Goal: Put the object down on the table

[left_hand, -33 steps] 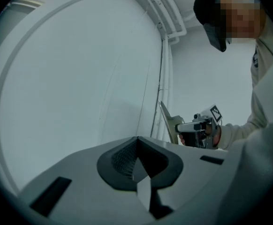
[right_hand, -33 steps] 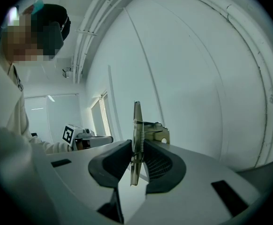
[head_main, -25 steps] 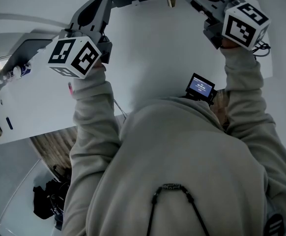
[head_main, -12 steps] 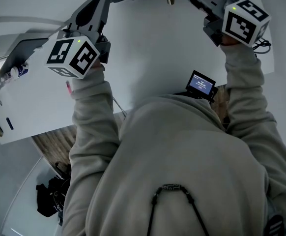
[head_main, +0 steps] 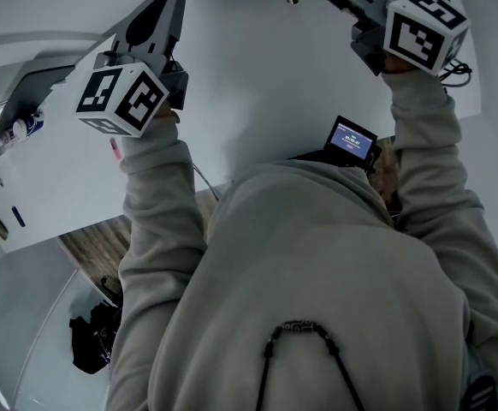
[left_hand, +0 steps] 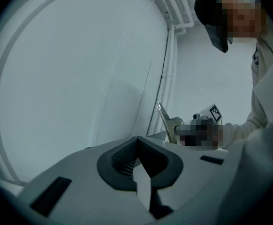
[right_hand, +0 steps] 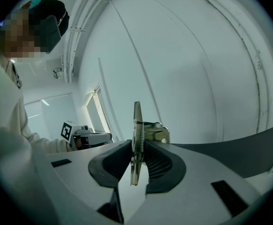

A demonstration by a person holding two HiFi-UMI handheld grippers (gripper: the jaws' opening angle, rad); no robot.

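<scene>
Over the white worktop (head_main: 257, 84), at left, the left gripper (left_hand: 136, 142): jaws pressed together, nothing between. Farther right, the right gripper (right_hand: 137, 149): jaws partly apart, clamped on a thin metal plate with a spring (right_hand: 135, 125), upright and edge-on between the pads, held in the air, not on the worktop.

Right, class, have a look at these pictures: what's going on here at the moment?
A person in a grey hooded top holds a gripper in each hand over a white table. The right gripper is closed on a thin metal plate that has a spring on it. The plate stands on edge between the jaws and is not yet set down. The left gripper is shut with nothing in it.
</scene>
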